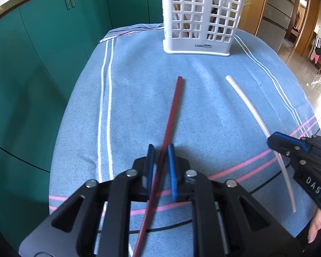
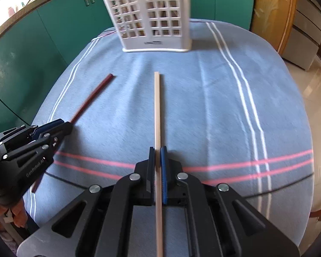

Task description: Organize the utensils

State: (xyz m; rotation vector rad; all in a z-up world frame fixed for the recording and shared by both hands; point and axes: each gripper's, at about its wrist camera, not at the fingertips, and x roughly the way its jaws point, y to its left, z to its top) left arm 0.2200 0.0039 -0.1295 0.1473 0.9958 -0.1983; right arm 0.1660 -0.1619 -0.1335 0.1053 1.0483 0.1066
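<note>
"das" on right gripper [image 1: 274,143], "genrobot.ai" on left gripper [image 2: 62,126]

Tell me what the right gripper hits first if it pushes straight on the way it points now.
Probably the blue striped cloth: the right gripper, shut on the pale chopstick, tilts down toward the table. The white utensil holder stands farther along that line, though depth is hard to judge.

The white basket [image 1: 200,19] is cut off at the top edge, and its contents behind the grid are unclear. The red chopstick [image 1: 171,115] and pale chopstick [image 2: 157,111] run off the bottom edges.
</note>
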